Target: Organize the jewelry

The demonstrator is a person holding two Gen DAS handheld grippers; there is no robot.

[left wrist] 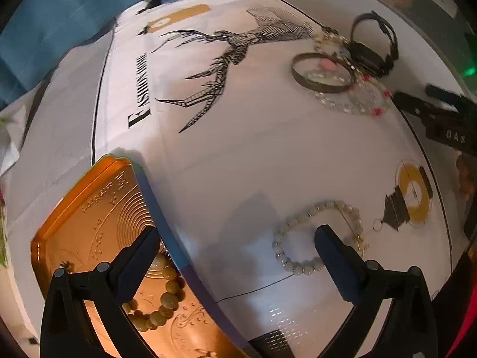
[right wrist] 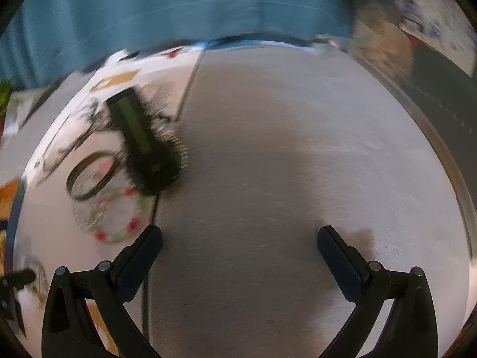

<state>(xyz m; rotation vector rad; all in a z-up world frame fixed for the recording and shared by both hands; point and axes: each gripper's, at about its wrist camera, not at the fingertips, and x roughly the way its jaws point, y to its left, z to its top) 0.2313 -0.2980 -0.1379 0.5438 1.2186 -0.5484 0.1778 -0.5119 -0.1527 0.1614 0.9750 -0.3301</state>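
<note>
Your left gripper (left wrist: 238,253): jaws spread, holding nothing | white bead bracelet (left wrist: 310,232) on tabletop at 3 o'clock | tan bracelet (left wrist: 167,298) in gold tray (left wrist: 89,208), 8 o'clock | right gripper (right wrist: 240,253): jaws spread, holding nothing

The left tongs (left wrist: 238,241) are matte black plastic: two angular arms, each ending in a flat, rectangular finger pad with a dark navy-blue face (left wrist: 334,256). Each arm carries two round grey pivot pins (left wrist: 103,267) set side by side just behind its pad, and behind those the frame widens into broad triangular black struts with hollow cut-outs. The right tongs (right wrist: 240,243) are the same build, black with navy pads (right wrist: 335,256) and paired grey pins (right wrist: 374,266). Seen from the left wrist, that right tool shows a black body bearing pale letters "OAS" (left wrist: 454,137).
</note>
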